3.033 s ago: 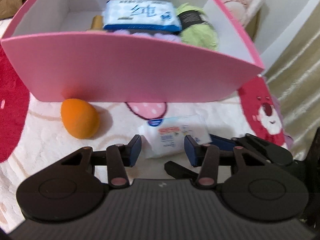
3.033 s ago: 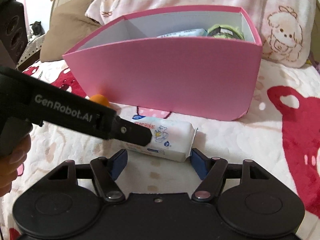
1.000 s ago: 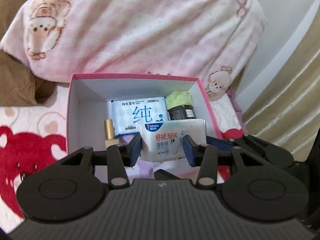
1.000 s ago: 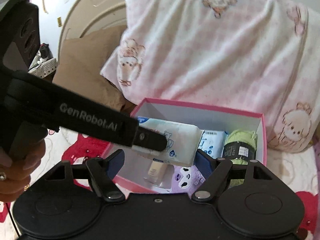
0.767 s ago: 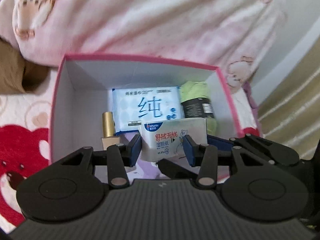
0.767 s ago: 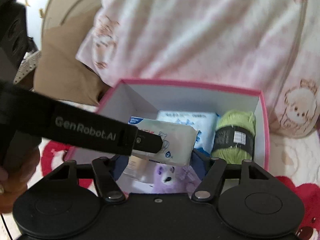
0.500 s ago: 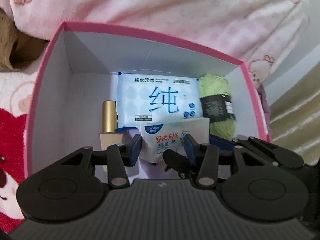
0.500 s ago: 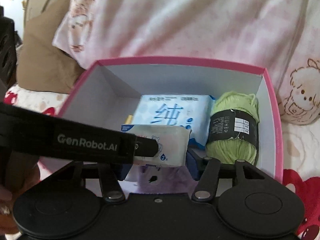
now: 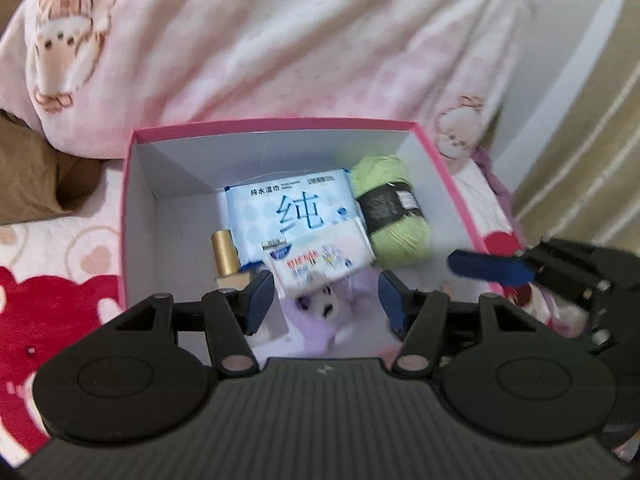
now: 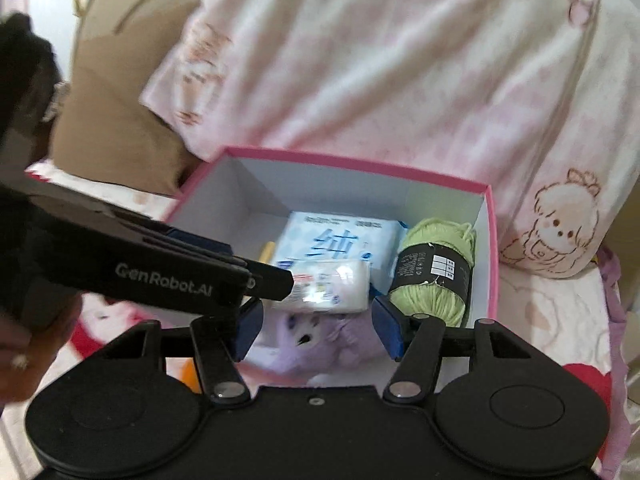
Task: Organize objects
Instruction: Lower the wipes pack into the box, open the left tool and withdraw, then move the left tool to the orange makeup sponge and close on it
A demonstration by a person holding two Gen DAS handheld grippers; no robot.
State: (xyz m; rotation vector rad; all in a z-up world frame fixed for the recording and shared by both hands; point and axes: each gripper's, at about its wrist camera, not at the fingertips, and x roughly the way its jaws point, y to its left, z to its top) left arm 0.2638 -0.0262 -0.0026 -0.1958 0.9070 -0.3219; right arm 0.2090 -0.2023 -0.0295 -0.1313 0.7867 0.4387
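**Small pack dropped in box, both grippers let go**

We see the small wipes pack (image 9: 320, 262) lying in the pink box (image 9: 132, 208), resting on the big blue pack (image 9: 292, 210) and the purple plush (image 9: 324, 312). Its print is blurred; we can't read it in either view. The big pack shows a large "纯" plus a fine top line too small to read. The yarn (image 10: 436, 272) sits at 3 o'clock of the small pack, with a black band carrying a white grid label, text illegible. A gold-capped bottle (image 9: 223, 254) stands at 9 o'clock of the small pack, its base cut off by the left gripper (image 9: 322, 300). The plush is half hidden behind both grippers' fingers.

The left gripper's jaws have just been opening: they stand apart, pads clear of the pack, nothing gripped. The right gripper (image 10: 316, 326) has also just widened its jaws; pads bare, pack beyond them, untouched. In the right view the left gripper's arm reads "GenRobot.AI" and covers the box's left wall and the pack's left end. A hand (image 10: 24, 344) at 8 o'clock is blurred and cropped. An orange bit (image 10: 188, 374) by the box is mostly hidden.
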